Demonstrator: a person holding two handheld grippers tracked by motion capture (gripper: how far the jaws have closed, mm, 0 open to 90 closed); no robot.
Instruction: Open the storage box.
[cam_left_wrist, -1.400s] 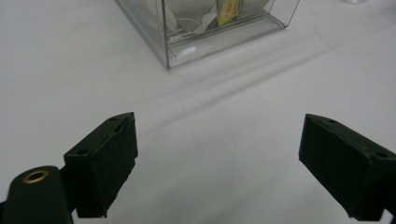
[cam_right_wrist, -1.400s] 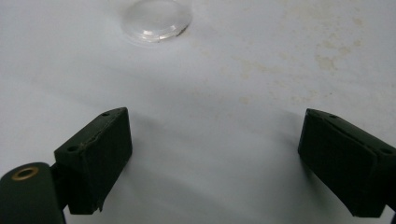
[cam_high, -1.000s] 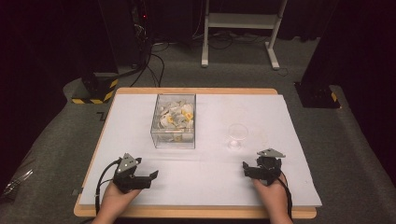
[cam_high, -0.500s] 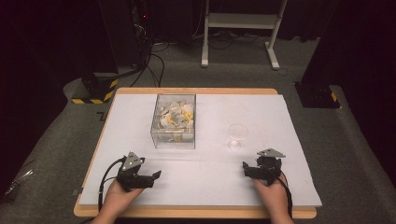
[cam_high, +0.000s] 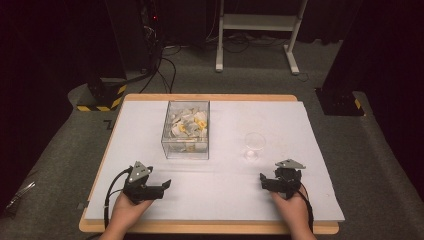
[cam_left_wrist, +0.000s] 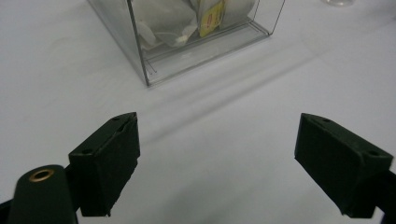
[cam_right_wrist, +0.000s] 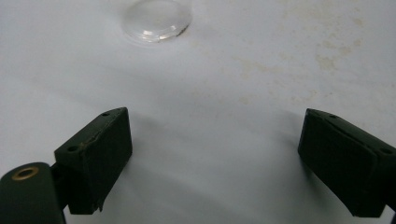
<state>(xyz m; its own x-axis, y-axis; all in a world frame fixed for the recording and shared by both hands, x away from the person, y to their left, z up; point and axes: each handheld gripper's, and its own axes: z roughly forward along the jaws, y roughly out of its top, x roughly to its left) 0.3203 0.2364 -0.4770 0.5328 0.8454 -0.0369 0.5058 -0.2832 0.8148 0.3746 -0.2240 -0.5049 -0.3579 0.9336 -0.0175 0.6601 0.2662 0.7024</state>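
A clear plastic box (cam_high: 186, 129) holding several white and yellow sachets stands on the white table top (cam_high: 285, 117), left of centre. In the left gripper view the box (cam_left_wrist: 187, 37) lies ahead, beyond the jaws. A small clear glass (cam_high: 254, 145) stands to the right of the box; its base (cam_right_wrist: 156, 18) shows ahead in the right gripper view. My left gripper (cam_high: 164, 185) (cam_left_wrist: 217, 158) rests near the front left edge, open with nothing between its fingers. My right gripper (cam_high: 263, 180) (cam_right_wrist: 215, 158) sits at the front right, just in front of the glass, open and holding nothing.
The white sheet lies on a wooden board (cam_high: 210, 97) over grey carpet. Behind the table are a white stand's legs (cam_high: 257, 30), cables (cam_high: 162, 65) and a black-and-yellow striped base (cam_high: 102, 95). Faint stains (cam_right_wrist: 327, 60) mark the sheet near the right gripper.
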